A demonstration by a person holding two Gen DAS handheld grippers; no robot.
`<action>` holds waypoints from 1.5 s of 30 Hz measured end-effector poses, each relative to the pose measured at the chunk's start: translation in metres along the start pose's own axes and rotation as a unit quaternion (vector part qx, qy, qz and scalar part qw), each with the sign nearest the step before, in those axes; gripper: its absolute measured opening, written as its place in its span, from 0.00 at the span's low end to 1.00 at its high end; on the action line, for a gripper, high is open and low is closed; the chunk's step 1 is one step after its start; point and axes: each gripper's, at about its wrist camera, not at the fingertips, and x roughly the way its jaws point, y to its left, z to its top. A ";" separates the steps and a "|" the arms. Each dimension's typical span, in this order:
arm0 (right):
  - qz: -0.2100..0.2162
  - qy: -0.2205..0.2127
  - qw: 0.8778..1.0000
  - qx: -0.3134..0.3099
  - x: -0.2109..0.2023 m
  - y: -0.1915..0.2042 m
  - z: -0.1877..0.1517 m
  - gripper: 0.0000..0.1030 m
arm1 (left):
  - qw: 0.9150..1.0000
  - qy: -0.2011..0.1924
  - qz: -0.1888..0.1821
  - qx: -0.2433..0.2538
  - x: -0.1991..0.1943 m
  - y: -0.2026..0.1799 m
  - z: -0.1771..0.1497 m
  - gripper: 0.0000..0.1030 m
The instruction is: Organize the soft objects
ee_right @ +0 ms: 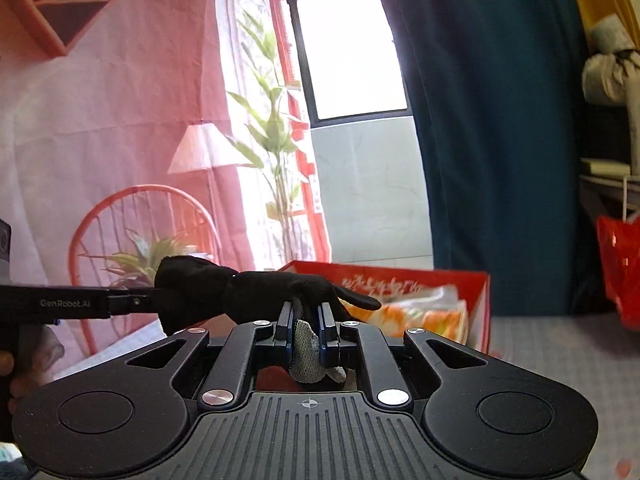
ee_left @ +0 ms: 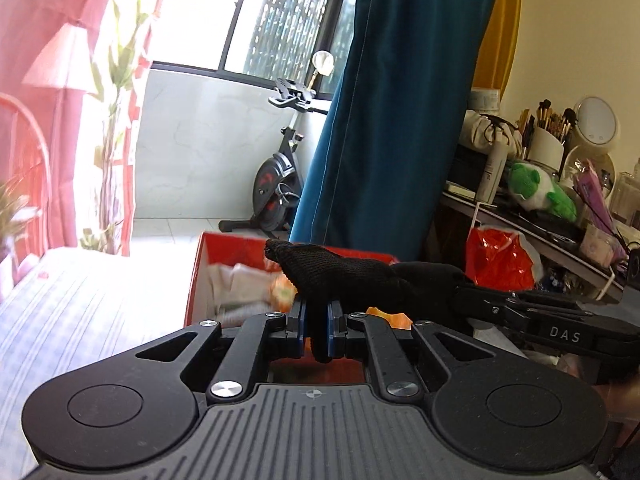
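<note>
- Now my left gripper (ee_left: 316, 326) is clamped tight on one part of a black knit glove (ee_left: 344, 276), and my right gripper (ee_right: 306, 326) pinches another part, so it hangs stretched between them.
- Beyond the glove, at twelve o'clock, a red box (ee_right: 478, 304) sits open-topped, holding white and orange soft items (ee_right: 420, 314), blurred.
- Its near rim lies just past my fingertips.
- Striped bedding (ee_left: 92, 300) spreads open at nine o'clock; a cluttered shelf (ee_left: 560, 232) crowds three o'clock.

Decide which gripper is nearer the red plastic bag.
Right. The bag hangs right of the right gripper; the left gripper is farther left. Both clamp the black glove.
</note>
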 end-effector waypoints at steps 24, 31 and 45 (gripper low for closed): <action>-0.084 0.160 0.982 -0.052 0.194 -0.051 0.045 0.10 | 0.987 0.143 0.073 0.019 0.166 0.048 0.048 0.11; -0.086 0.223 0.971 -0.010 0.225 -0.066 0.039 0.10 | 0.980 0.185 0.070 0.018 0.186 0.059 0.042 0.11; -0.089 0.280 0.956 0.018 0.245 -0.074 0.021 0.12 | 0.976 0.197 0.083 0.033 0.188 0.058 0.043 0.42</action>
